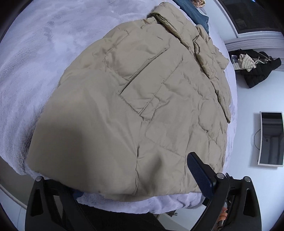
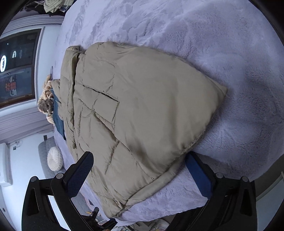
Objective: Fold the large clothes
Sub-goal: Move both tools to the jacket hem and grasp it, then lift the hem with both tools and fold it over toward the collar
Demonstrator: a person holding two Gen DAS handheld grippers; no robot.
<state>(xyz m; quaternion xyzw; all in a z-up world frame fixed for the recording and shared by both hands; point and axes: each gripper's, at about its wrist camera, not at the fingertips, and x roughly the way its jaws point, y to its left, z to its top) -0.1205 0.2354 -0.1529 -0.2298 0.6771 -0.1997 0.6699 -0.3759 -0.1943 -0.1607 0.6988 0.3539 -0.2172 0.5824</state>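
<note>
A large beige quilted jacket [image 1: 142, 99] lies on a pale lavender fleece blanket [image 1: 35, 53], partly folded over itself, with a flap pocket on top. In the left wrist view my left gripper [image 1: 134, 179] is open at the jacket's near hem; its right finger [image 1: 198, 172] rests above the fabric, its left finger is hidden under the hem. In the right wrist view the jacket [image 2: 138, 110] spans the middle and my right gripper [image 2: 140, 170] is open, its fingers either side of the jacket's near edge, holding nothing.
Blue jeans [image 1: 197, 12] and a knitted item lie at the bed's far end beside the jacket. A black garment [image 1: 259, 71] lies on the floor by the wall. A round white cushion [image 2: 54, 159] sits beside the bed. The blanket [image 2: 213, 53] extends to the right.
</note>
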